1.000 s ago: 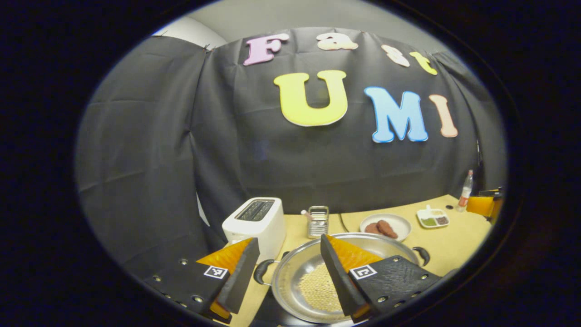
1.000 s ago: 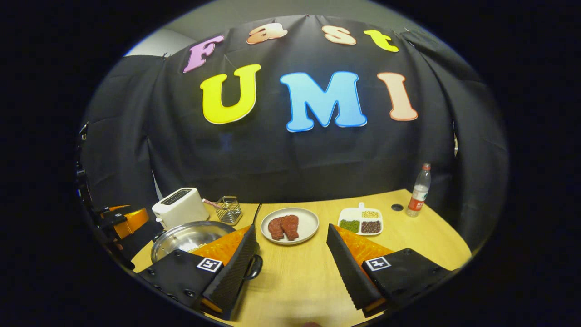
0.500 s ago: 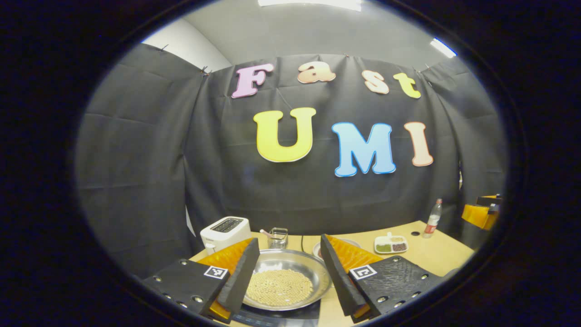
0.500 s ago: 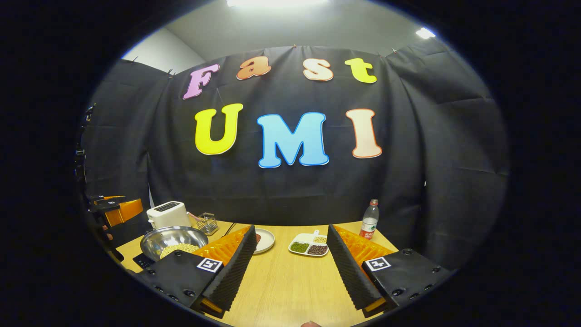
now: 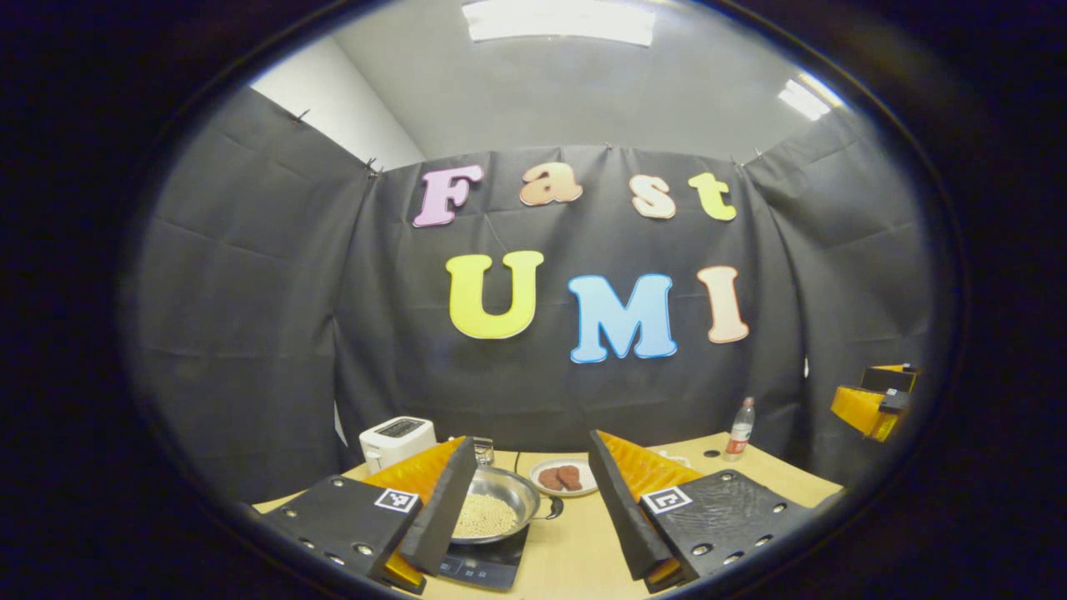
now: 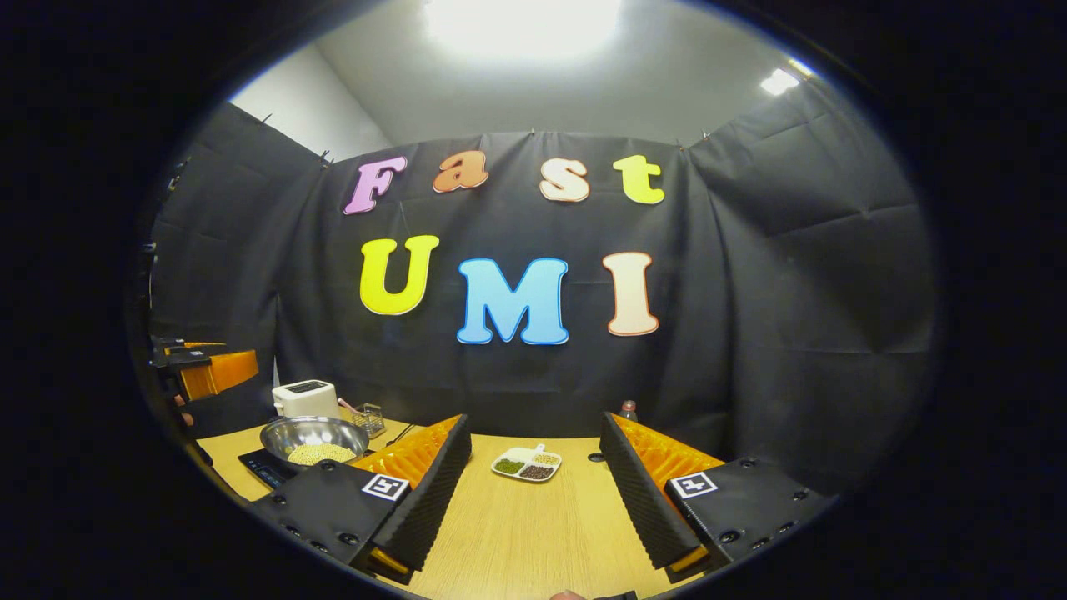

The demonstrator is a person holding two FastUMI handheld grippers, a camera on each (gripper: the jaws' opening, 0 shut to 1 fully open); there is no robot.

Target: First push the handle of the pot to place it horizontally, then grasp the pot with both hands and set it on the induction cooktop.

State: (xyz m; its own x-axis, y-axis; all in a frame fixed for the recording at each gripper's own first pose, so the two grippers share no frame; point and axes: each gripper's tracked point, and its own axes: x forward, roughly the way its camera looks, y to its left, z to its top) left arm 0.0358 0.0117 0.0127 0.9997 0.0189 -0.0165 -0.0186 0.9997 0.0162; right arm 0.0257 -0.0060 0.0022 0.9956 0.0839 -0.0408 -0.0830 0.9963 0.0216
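Both tongs wide apart, holding nothing
The left tongs point(image 5: 525, 500) and right tongs point(image 6: 535, 492) hang over the worktop point(image 6: 517, 542); one pot point(image 5: 493, 512) of beans sits on one cooktop point(image 5: 483, 567), near one toaster point(image 5: 397, 439), one plate point(image 5: 565, 477), one bottle point(image 5: 738, 429)

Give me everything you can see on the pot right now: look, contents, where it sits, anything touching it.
The pot is a shallow, shiny metal pan with a dark loop handle sticking out sideways, level with the rim. It holds a layer of small pale yellow beans. It sits upright on the black induction cooktop, in front of the white toaster. Neither gripper touches it; both are open and clear of it.
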